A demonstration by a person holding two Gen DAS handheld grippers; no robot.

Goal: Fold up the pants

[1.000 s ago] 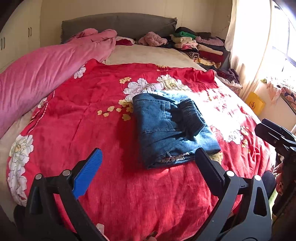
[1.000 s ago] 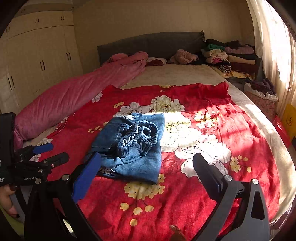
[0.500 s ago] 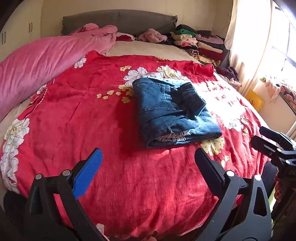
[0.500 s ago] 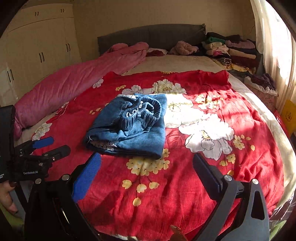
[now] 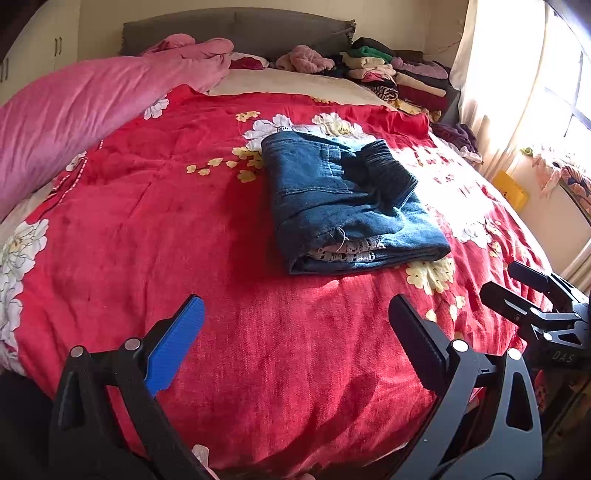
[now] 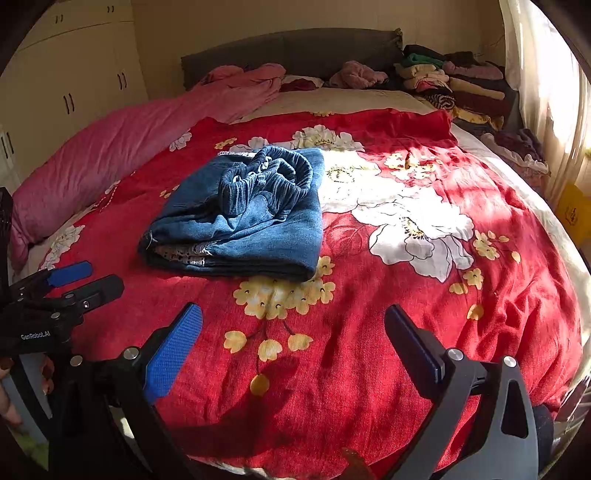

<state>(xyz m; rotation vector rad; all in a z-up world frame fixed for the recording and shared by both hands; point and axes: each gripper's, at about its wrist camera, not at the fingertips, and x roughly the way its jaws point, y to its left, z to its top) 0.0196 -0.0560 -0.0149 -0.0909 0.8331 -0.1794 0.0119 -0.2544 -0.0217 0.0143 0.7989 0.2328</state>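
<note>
nearest, the left tool [image 5: 295,325] hangs over the near edge of the bed with its two fingers spread wide apart and holding nothing. the right tool [image 6: 293,328] hangs the same way, fingers wide apart and empty. past both, the pants [image 5: 343,206], blue denim, lie folded into a compact bundle in the middle of the red floral blanket [image 5: 184,229]. farther back, a pink duvet [image 5: 85,107] lies along the left side, and a stack of folded clothes [image 5: 399,81] sits by the headboard [image 5: 236,29].

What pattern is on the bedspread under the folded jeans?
Red bedspread with large white and small yellow flowers; clearest in the right wrist view, beside the folded jeans.
</note>
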